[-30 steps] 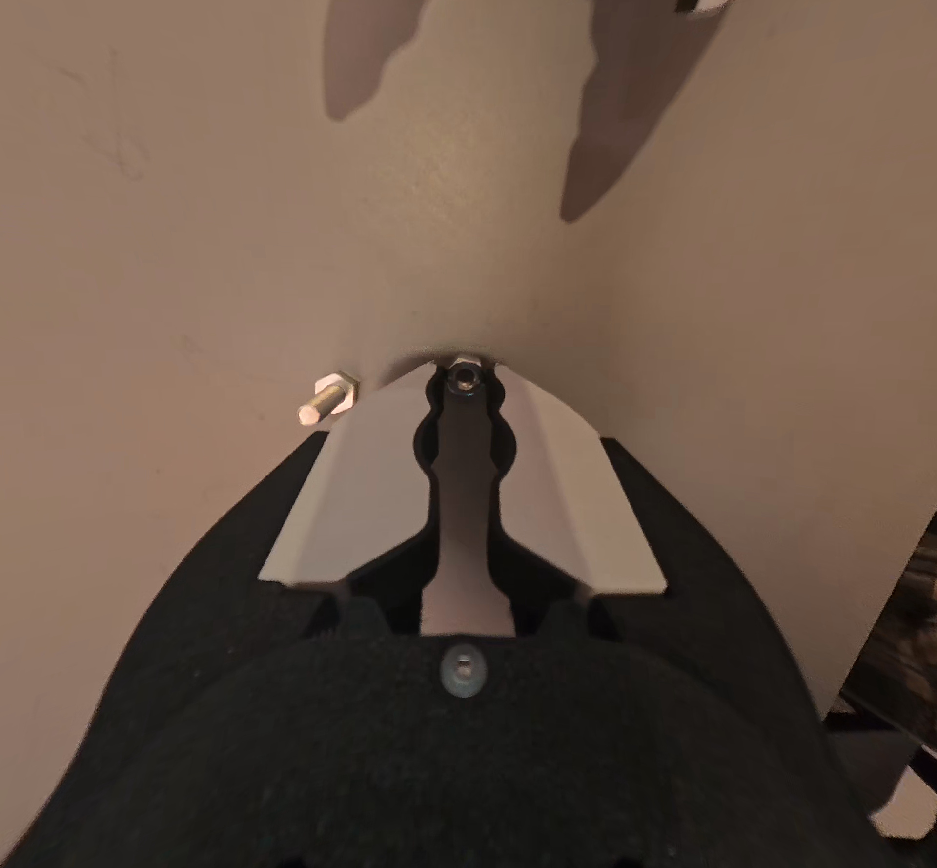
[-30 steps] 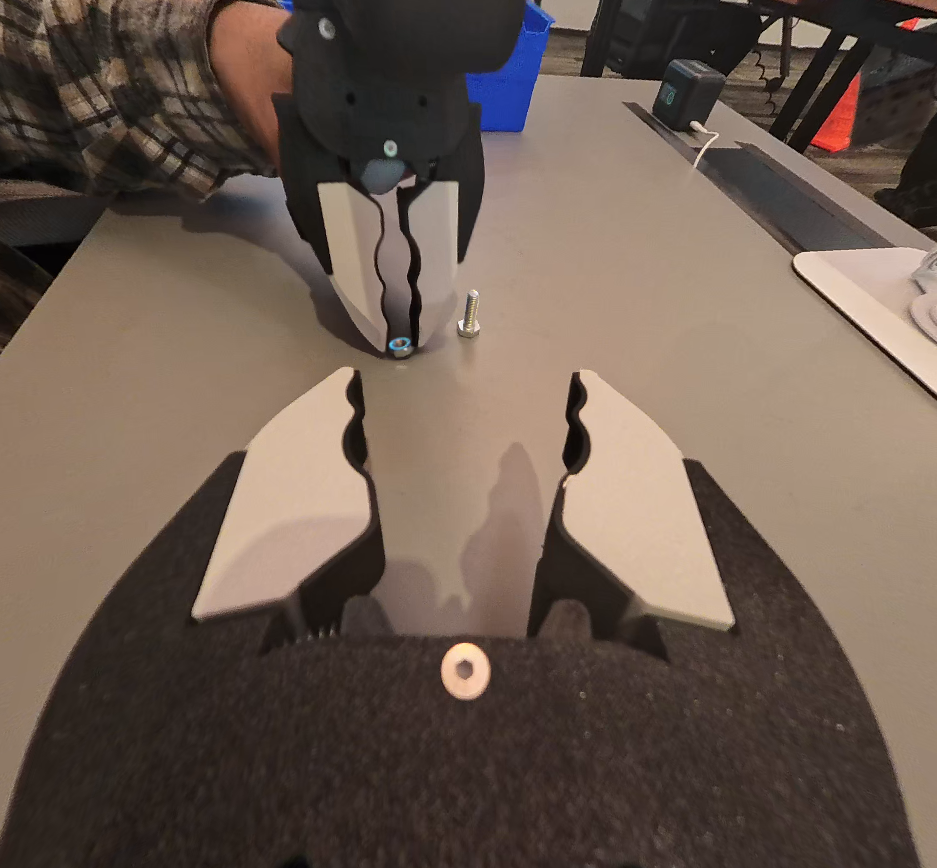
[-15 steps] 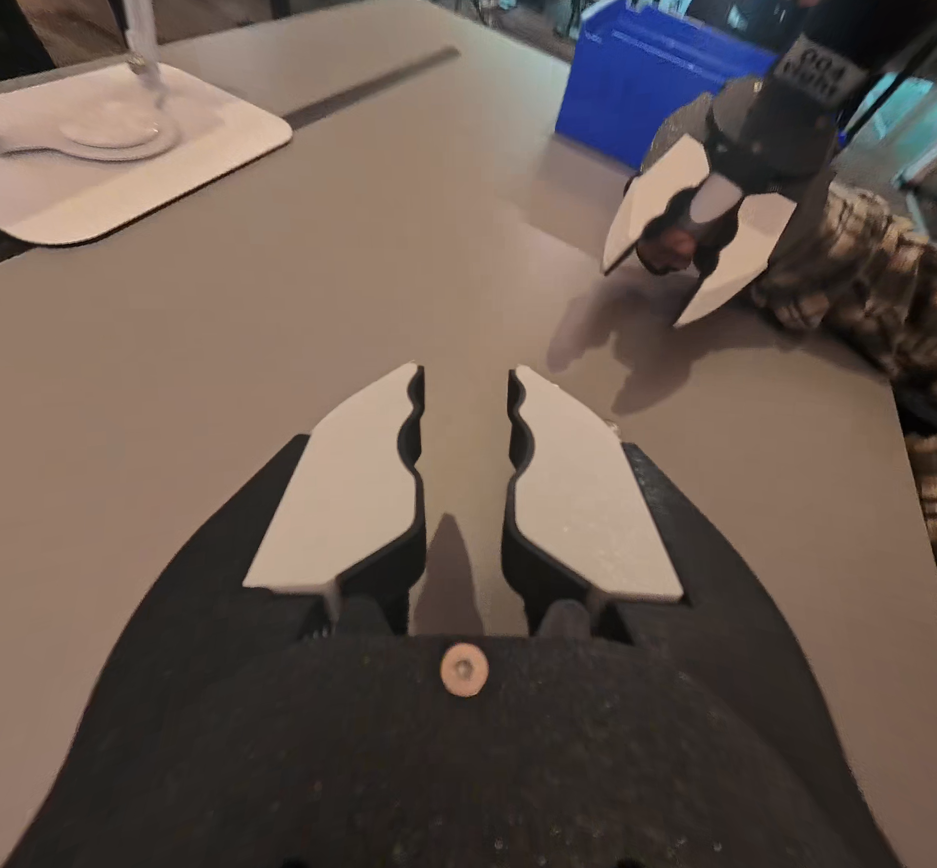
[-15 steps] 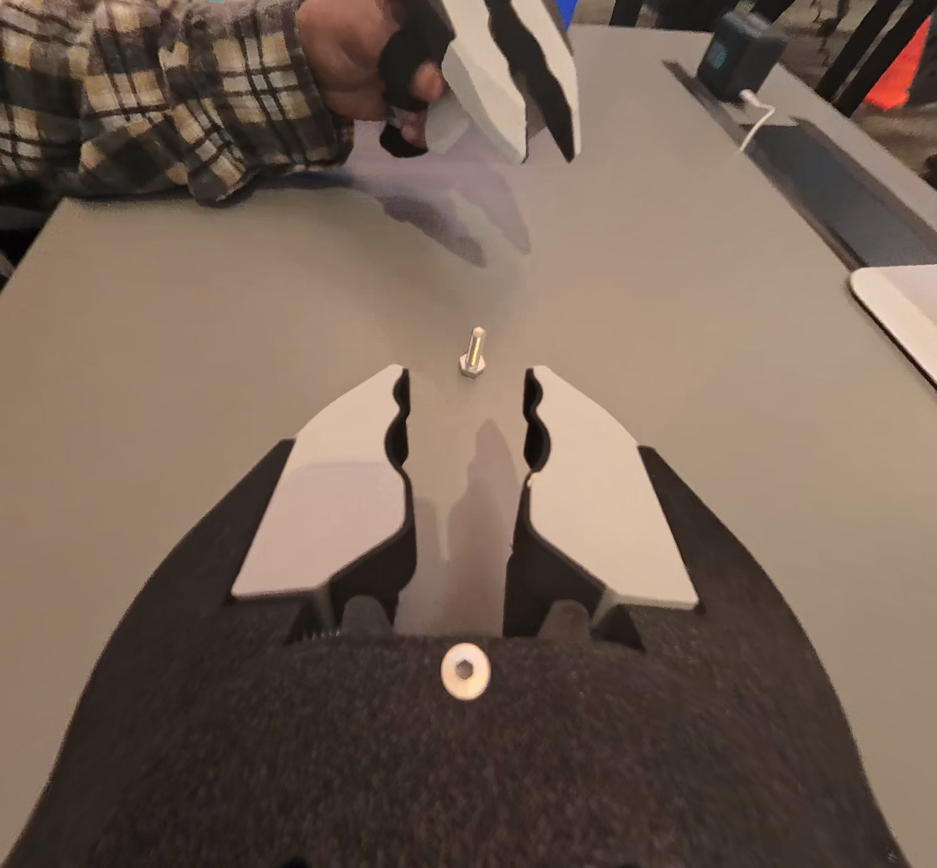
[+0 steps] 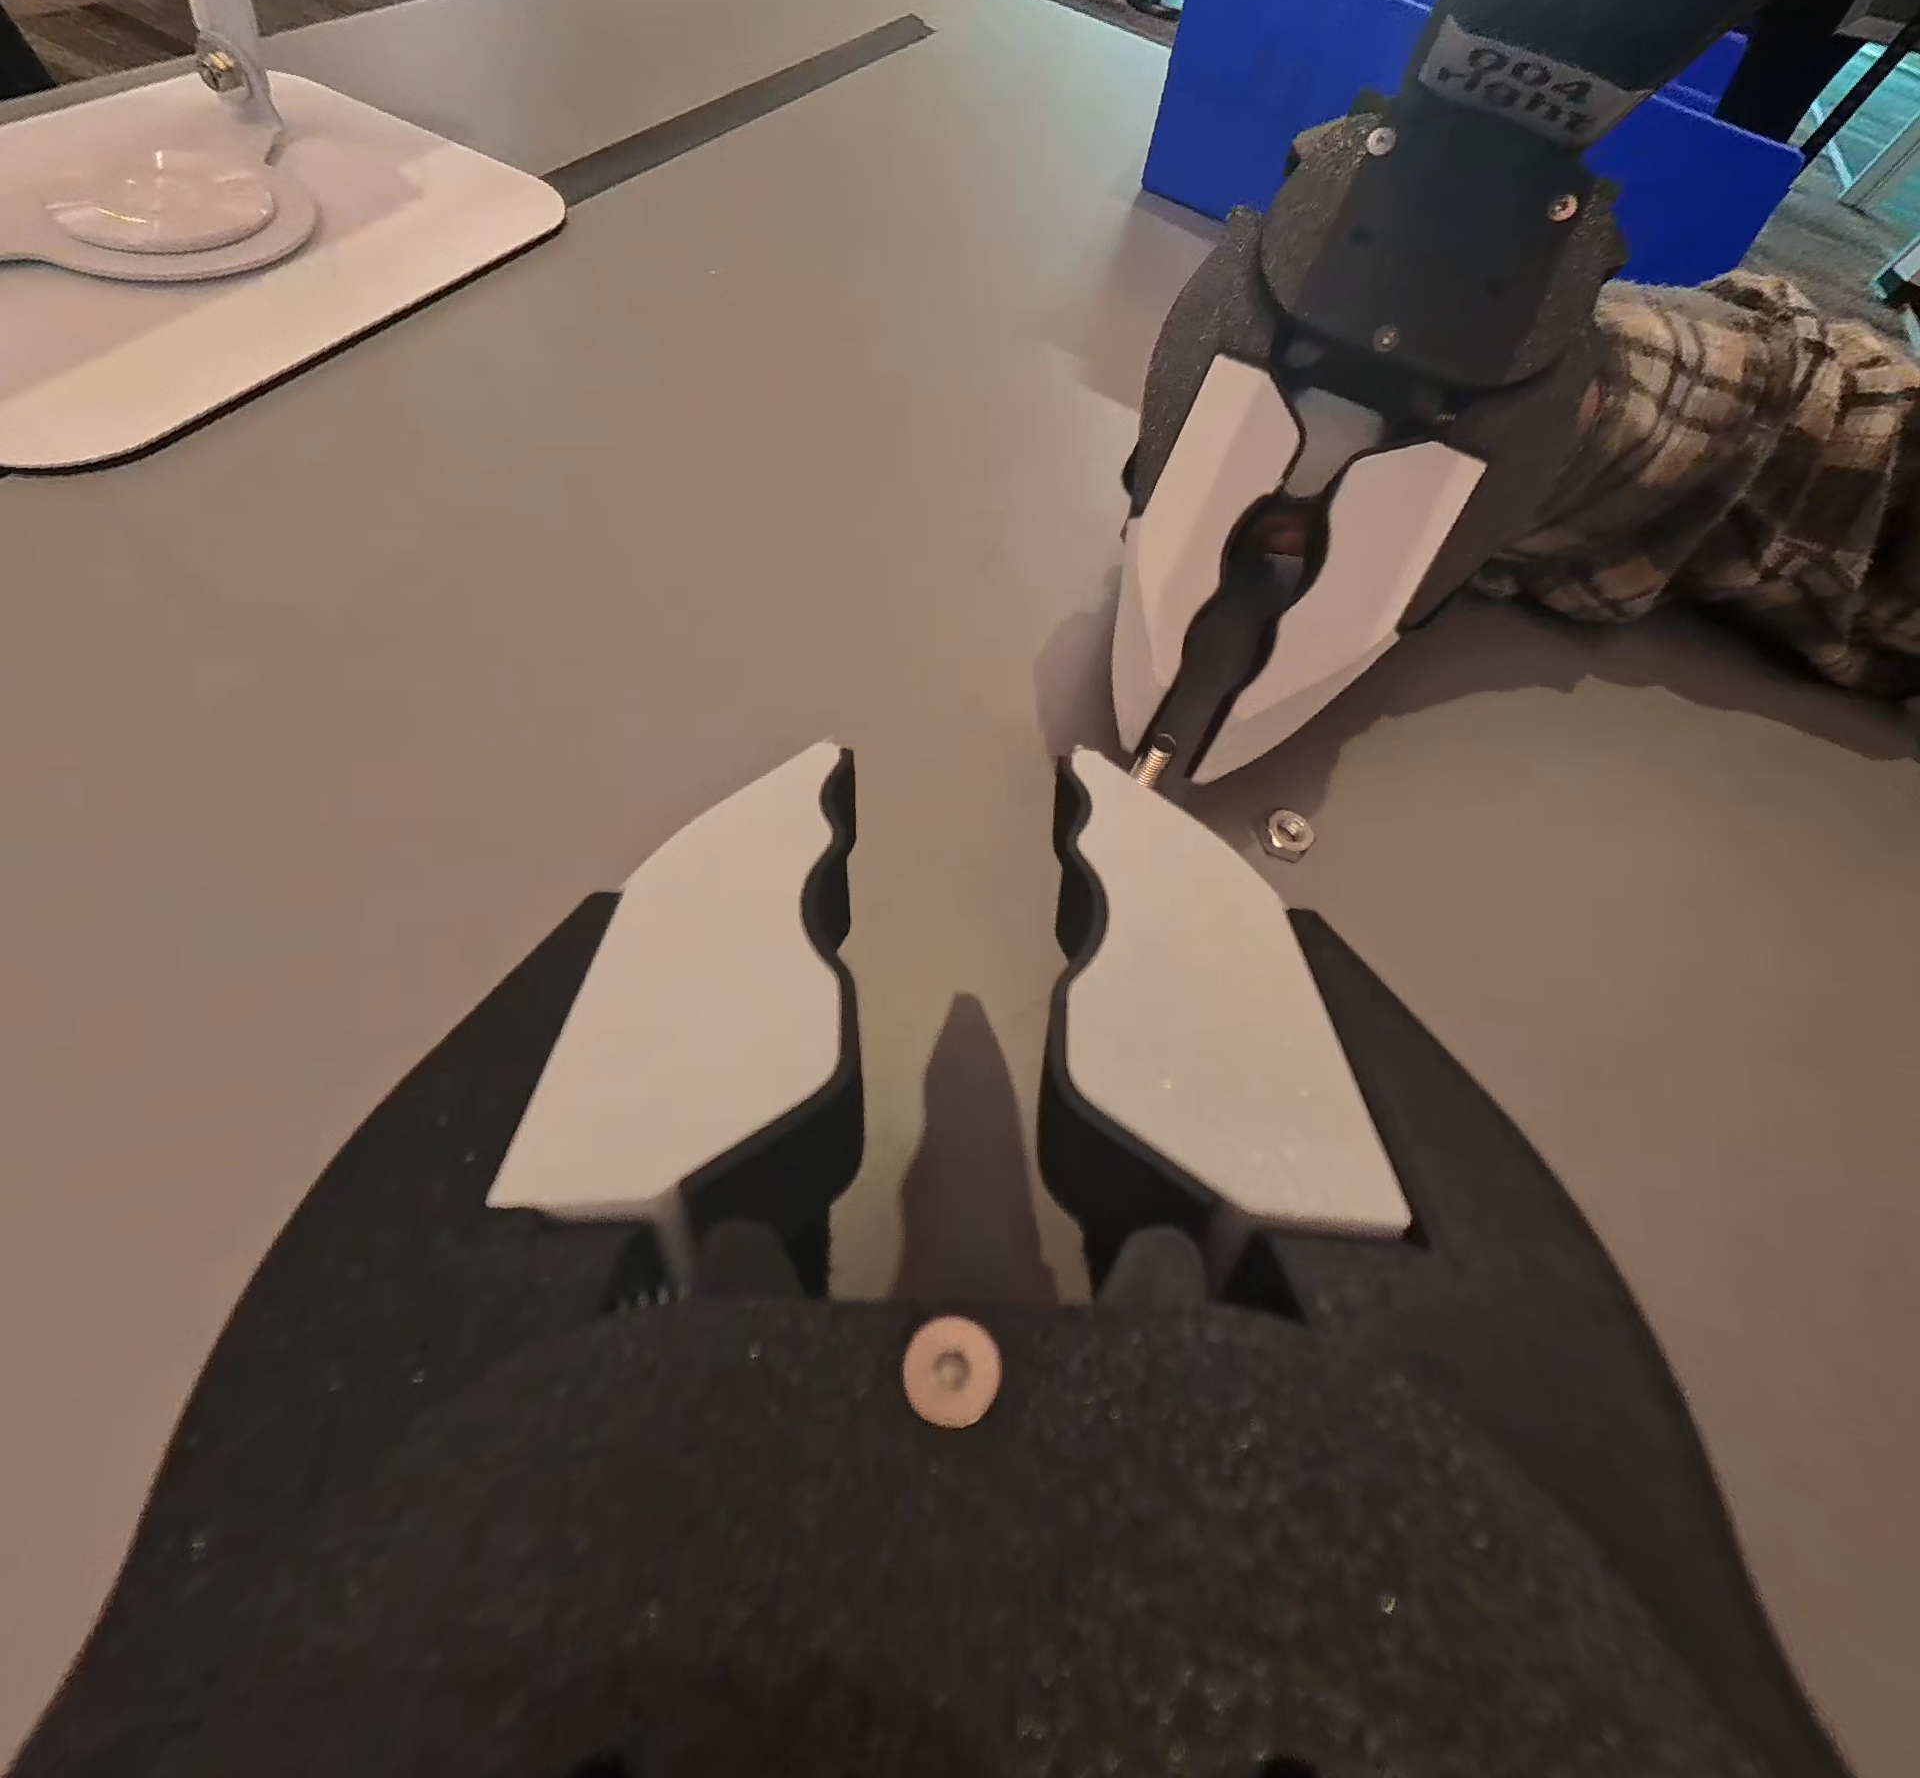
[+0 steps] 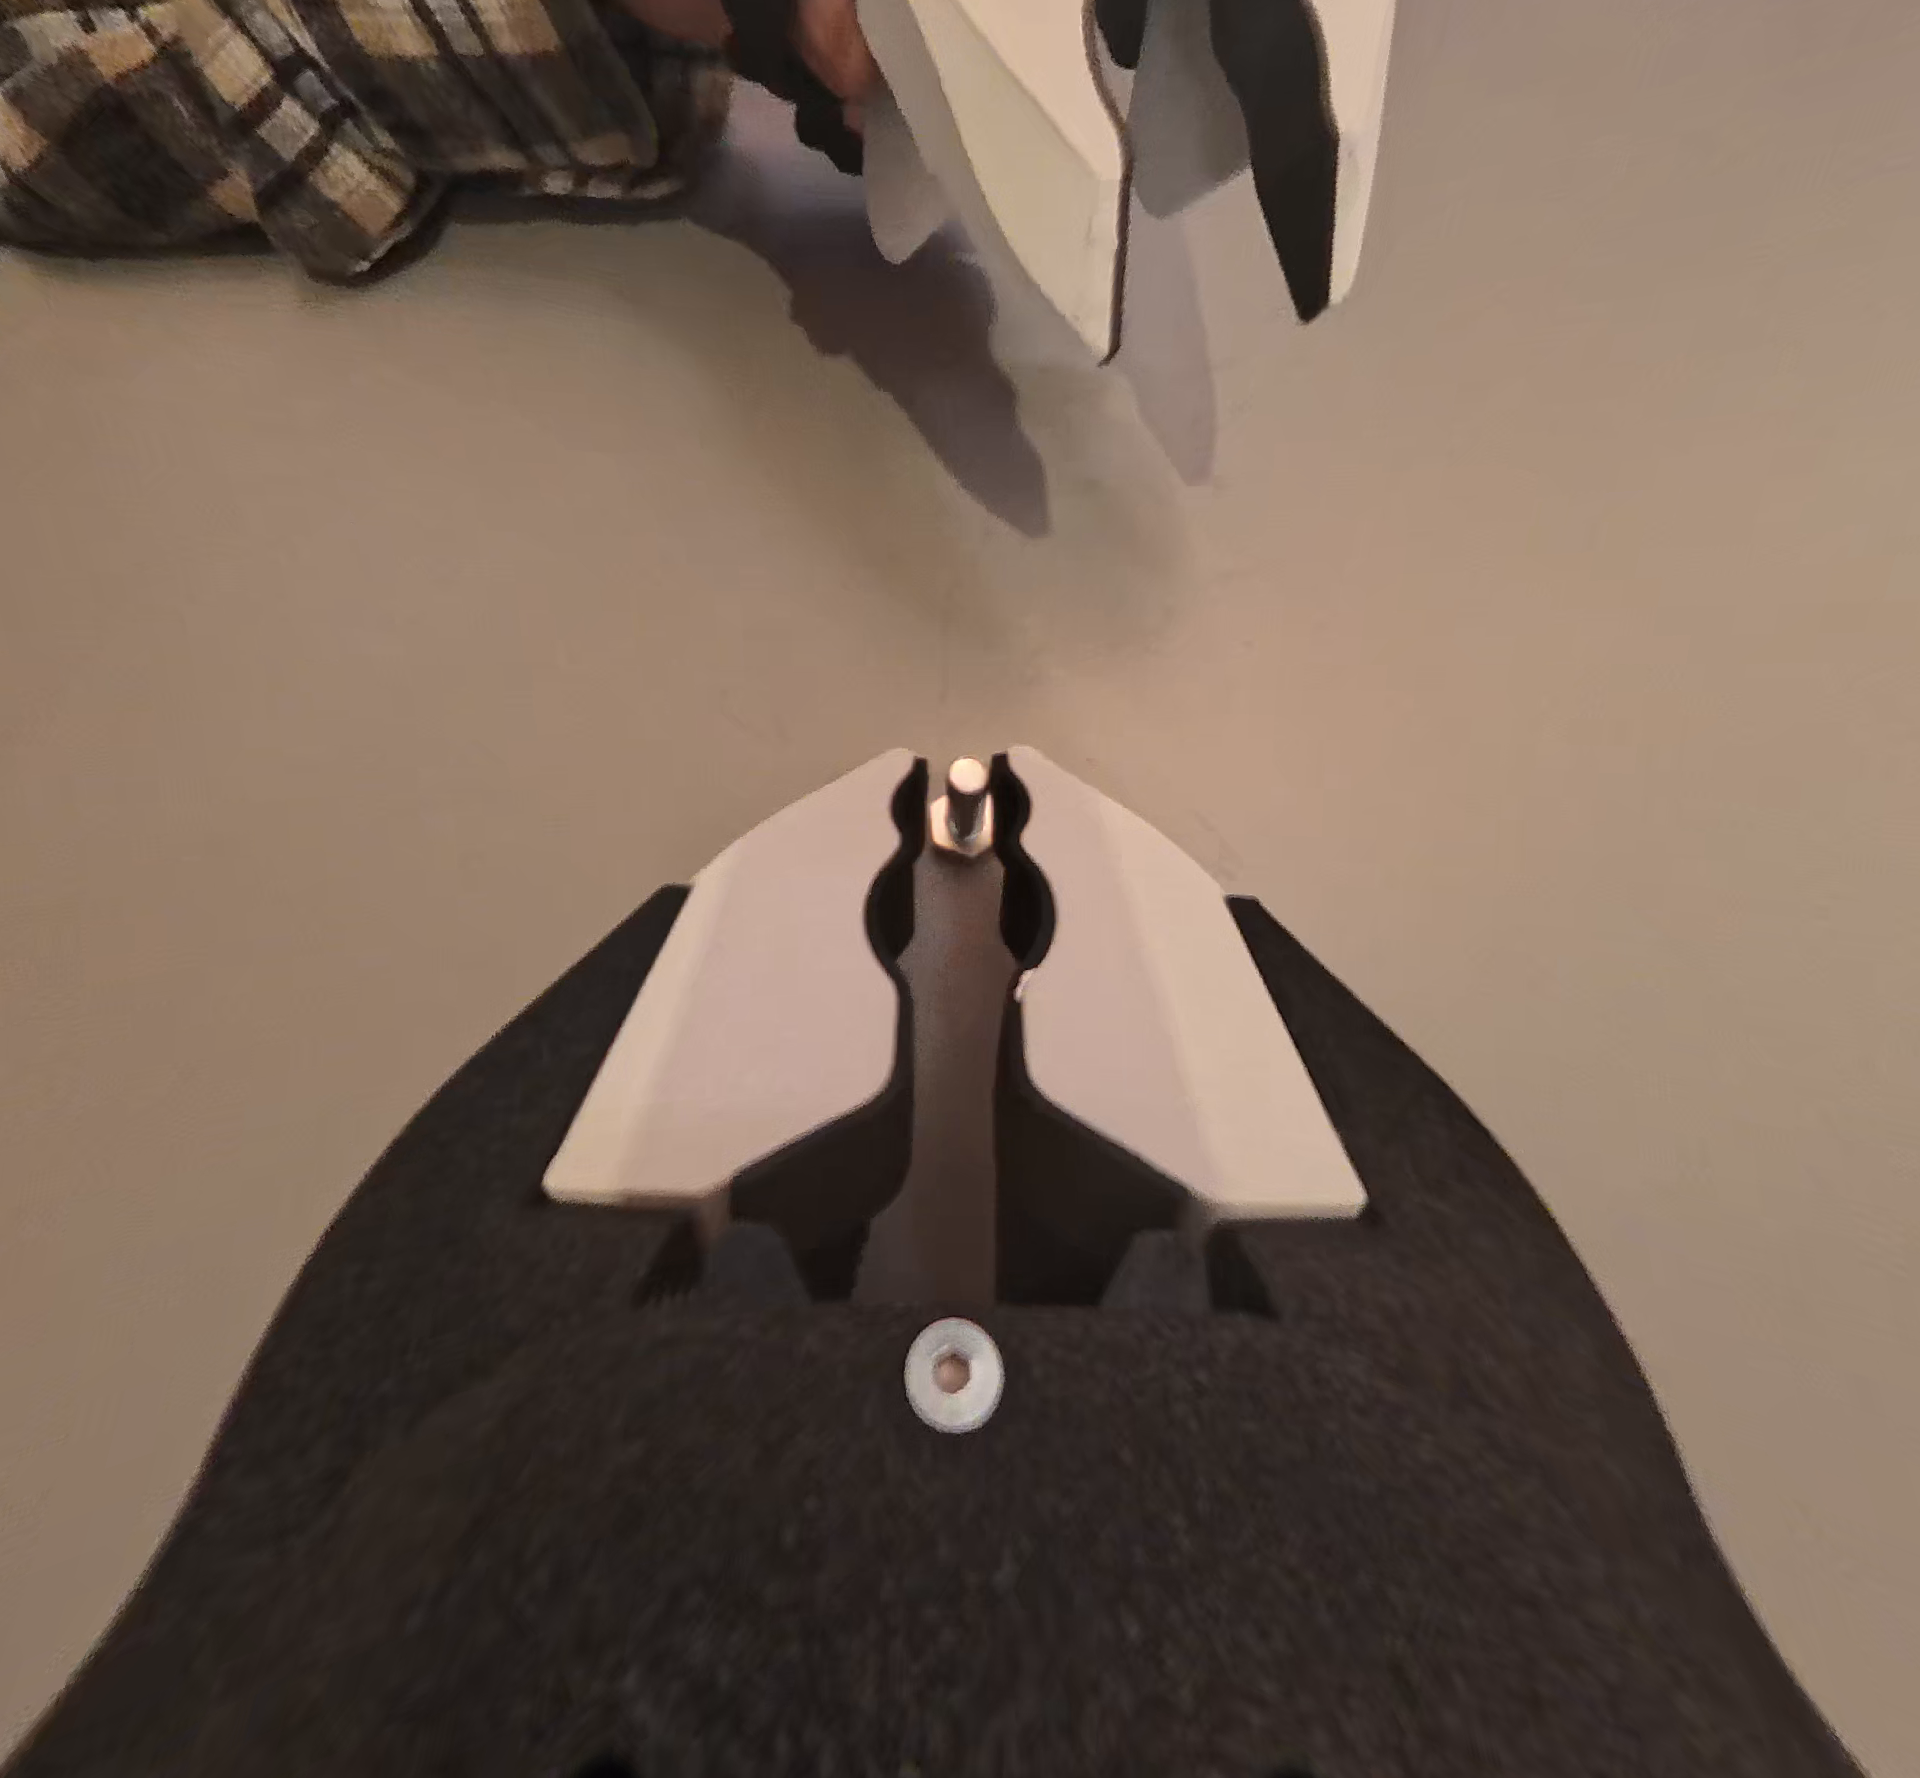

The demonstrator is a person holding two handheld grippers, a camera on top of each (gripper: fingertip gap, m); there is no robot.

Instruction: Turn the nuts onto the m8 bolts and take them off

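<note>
In the right wrist view, my right gripper [image 6: 958,764] is shut on a small silver bolt [image 6: 961,809] that rests on the grey table [image 6: 416,585], its threaded end pointing away from the camera. In the left wrist view the same gripper [image 5: 1169,772] points steeply down at the bolt [image 5: 1155,758]. A loose hex nut [image 5: 1286,832] lies flat on the table just right of it. My left gripper [image 5: 956,772] is open and empty above the table, its right fingertip close to the bolt. It also shows at the top of the right wrist view [image 6: 1205,336].
A white lamp base on a white pad [image 5: 208,274] sits at the far left of the table [image 5: 623,585]. A blue bin [image 5: 1351,66] stands at the far edge. A plaid sleeve [image 5: 1714,502] rests on the table behind the right gripper. My right fingertips sit around 8 cm from my left ones. The loose hex nut [image 5: 1286,832] is about 4 cm from my right fingertips and 11 cm from my left.
My left gripper let go of the nut, lifted off the table and opened. My right gripper came down over the bolt and closed on it.
</note>
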